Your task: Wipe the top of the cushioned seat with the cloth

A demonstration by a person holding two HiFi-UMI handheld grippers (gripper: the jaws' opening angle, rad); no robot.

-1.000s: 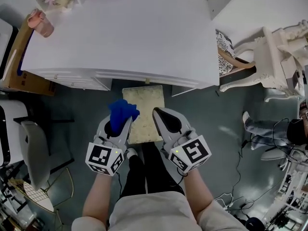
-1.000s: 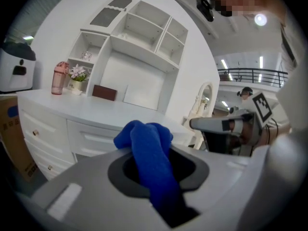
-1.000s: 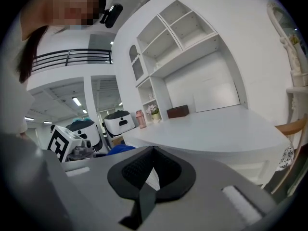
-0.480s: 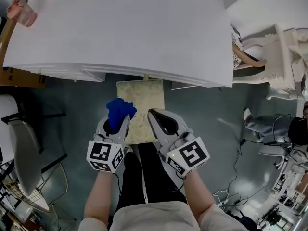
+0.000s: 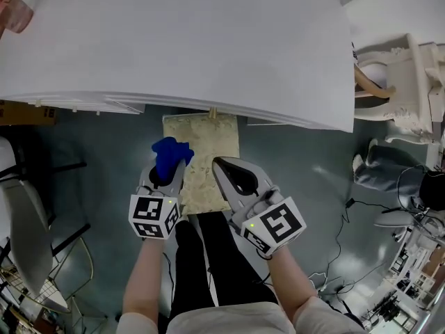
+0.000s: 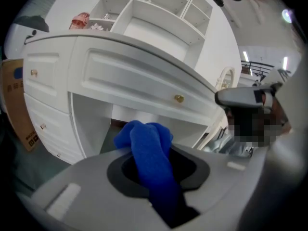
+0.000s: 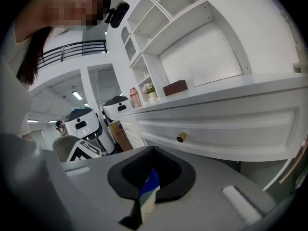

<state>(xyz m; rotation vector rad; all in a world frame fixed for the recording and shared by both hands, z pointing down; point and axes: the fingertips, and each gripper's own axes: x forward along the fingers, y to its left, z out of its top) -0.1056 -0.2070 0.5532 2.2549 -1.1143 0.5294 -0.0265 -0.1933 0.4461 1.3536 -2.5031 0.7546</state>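
Note:
The cushioned seat (image 5: 208, 141), beige and speckled, stands on the floor half under the white desk (image 5: 174, 40). My left gripper (image 5: 170, 170) hovers over the seat's left edge, shut on a bunched blue cloth (image 5: 169, 156). Its jaws are easing open while the cloth (image 6: 149, 150) still sits pinched between them and bulges out past the tips. My right gripper (image 5: 220, 165) hangs over the seat's right half with its jaws together and nothing in them. In the right gripper view the seat and cloth show only through the thin slit of that gripper (image 7: 146, 196).
The desk's drawer front with a brass knob (image 7: 181, 137) overhangs the seat's far end. A white ornate chair (image 5: 410, 82) stands at the right, a grey chair (image 5: 21, 214) at the left. Cables (image 5: 348, 221) lie on the floor to the right. The person's legs (image 5: 201, 256) are just behind the seat.
The head view has tilted, so the desk fills more of the top. Both grippers have kept their places over the seat, the cloth still in the left one.

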